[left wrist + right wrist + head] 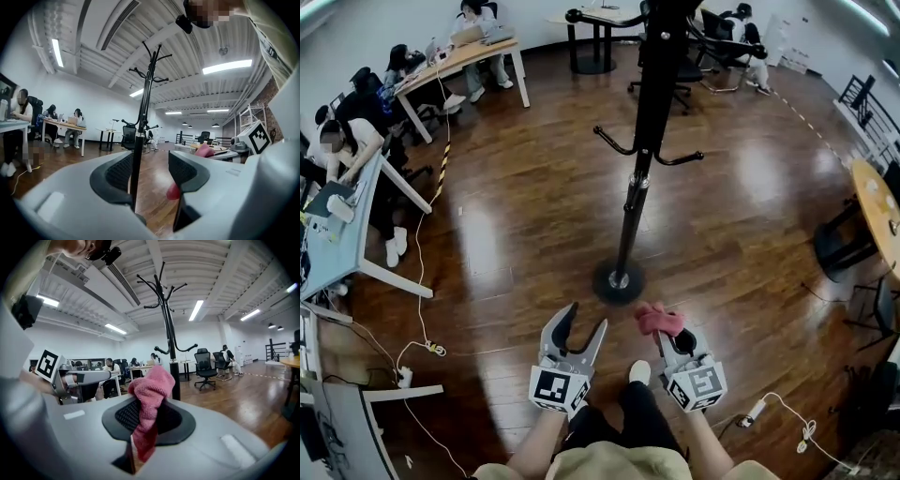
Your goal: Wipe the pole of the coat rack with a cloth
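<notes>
Here the right tongs (667,336) pinch the one pink cloth (659,320), bunched above their tips so a pad of fabric leads toward the pole (634,202). The pole stands at twelve o'clock, near but apart. The left tongs (585,323) are spread and empty, probably free to steady the single coat rack (618,280). Two tongs, one cloth, one pole; wiping looks not yet begun.

Black coat rack (634,202) just ahead, pink cloth (659,319) in right gripper (668,330), left gripper's (584,320) jaws apart
</notes>
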The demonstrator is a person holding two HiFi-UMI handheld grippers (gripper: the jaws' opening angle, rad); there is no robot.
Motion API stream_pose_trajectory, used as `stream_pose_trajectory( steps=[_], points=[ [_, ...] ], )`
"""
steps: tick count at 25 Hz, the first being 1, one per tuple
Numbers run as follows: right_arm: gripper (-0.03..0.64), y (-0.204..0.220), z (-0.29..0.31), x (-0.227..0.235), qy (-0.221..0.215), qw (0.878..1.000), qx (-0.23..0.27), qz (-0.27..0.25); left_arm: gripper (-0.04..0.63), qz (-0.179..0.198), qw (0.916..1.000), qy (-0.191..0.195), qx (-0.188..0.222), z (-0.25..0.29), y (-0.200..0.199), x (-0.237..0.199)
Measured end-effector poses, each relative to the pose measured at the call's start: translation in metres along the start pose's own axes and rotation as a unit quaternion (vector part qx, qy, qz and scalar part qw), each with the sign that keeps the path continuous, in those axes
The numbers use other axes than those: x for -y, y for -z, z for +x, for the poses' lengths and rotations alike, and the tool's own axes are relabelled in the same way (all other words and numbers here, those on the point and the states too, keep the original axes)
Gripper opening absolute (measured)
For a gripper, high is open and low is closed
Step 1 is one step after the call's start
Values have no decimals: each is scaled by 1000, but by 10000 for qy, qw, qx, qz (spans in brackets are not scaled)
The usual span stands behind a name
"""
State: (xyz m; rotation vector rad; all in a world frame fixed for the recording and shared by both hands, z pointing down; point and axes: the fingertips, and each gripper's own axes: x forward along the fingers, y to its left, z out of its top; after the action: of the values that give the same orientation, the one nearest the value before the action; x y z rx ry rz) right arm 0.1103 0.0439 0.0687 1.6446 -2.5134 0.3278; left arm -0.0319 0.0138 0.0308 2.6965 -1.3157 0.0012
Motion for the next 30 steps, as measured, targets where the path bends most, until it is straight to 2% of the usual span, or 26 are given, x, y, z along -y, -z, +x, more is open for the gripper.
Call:
stream_pose_trajectory(
  steps=[4,8,12,15,19,23,25,27,28,30],
  points=[
    [57,60,47,57,-164,9997,-151,57,219,-39,10000,-86,19,58,57,-11],
    [57,143,105,99,-172,9997,-143,-22,241,-132,9998,87,152,111,129,-49],
    [57,255,176,139,-92,9996,-188,-200,244,-128,9996,69,228,157,226,-111],
    [57,348,232,168,-186,9983,-423,-354,244,30,9994,307,179,189,304,-144],
    [57,466,300,230,-116,9947,-881,-519,244,180,9974,674,195,233,389,-159],
    [57,540,365,283,-84,9882,-1134,-1027,235,151,9954,876,363,256,452,-166],
    [57,566,400,301,-144,9811,-1275,-1449,235,54,9939,1036,363,264,475,-168],
    [57,593,432,310,-396,9670,-1532,-1998,235,-78,9927,1168,301,270,492,-173],
    [57,611,444,309,-640,9554,-1738,-2301,235,-94,9926,1181,264,272,499,-177],
    [55,647,459,304,-1181,9207,-2224,-2983,229,-59,9932,1145,206,272,513,-183]
  ],
)
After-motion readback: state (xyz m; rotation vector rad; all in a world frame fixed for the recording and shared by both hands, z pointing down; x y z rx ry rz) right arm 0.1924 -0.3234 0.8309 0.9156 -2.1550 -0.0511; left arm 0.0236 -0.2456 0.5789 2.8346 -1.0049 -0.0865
